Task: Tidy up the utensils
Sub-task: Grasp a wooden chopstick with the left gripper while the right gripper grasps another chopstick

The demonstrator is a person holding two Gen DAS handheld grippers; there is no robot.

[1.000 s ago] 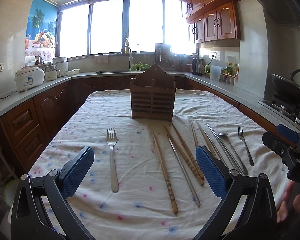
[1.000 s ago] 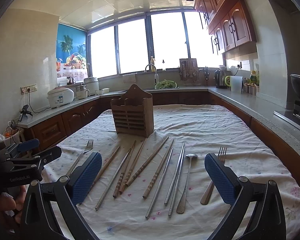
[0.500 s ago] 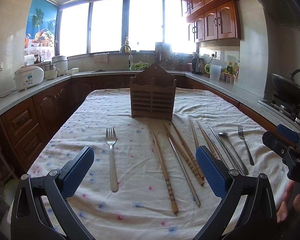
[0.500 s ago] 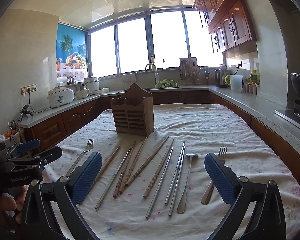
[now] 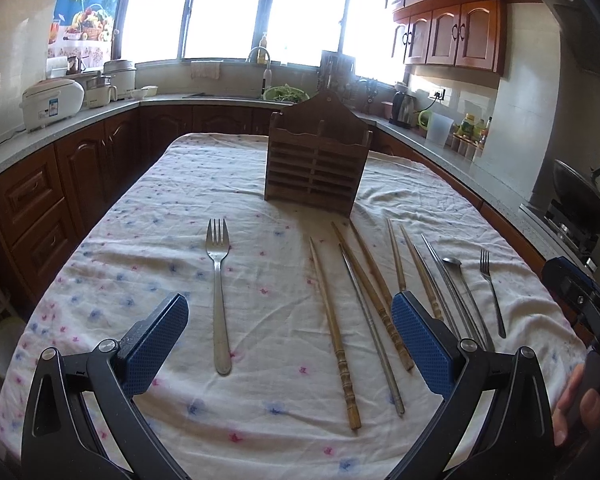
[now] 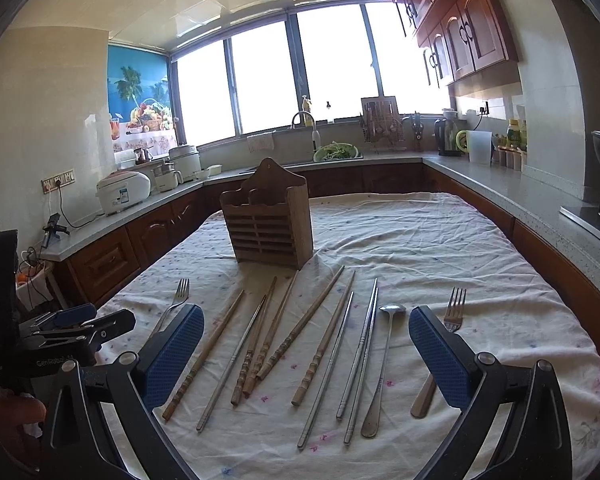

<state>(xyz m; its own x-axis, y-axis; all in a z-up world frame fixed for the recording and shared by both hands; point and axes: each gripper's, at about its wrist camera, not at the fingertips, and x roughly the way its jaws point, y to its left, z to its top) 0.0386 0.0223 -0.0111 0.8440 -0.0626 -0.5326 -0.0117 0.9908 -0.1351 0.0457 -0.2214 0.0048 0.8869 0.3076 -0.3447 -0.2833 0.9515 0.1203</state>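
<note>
A slatted wooden utensil holder (image 5: 317,163) stands upright mid-table; it also shows in the right wrist view (image 6: 269,224). A steel fork (image 5: 219,292) lies alone to its front left. Several wooden chopsticks (image 5: 334,330) and metal chopsticks (image 6: 360,354), a spoon (image 6: 382,368) and a second fork (image 6: 446,338) lie in a row on the cloth. My left gripper (image 5: 290,342) is open and empty above the table's near edge, with the lone fork between its fingers' lines. My right gripper (image 6: 306,354) is open and empty over the row.
The table wears a white flowered cloth (image 5: 172,216). Brown cabinets and grey counters run around it, with a rice cooker (image 5: 52,102) at left, a sink (image 6: 336,152) at the back and a wok (image 5: 584,196) on the stove at right.
Both grippers stay open and nearly still. The left wrist view has tilted slightly downward, so the table fills more of it. No utensil has moved.
</note>
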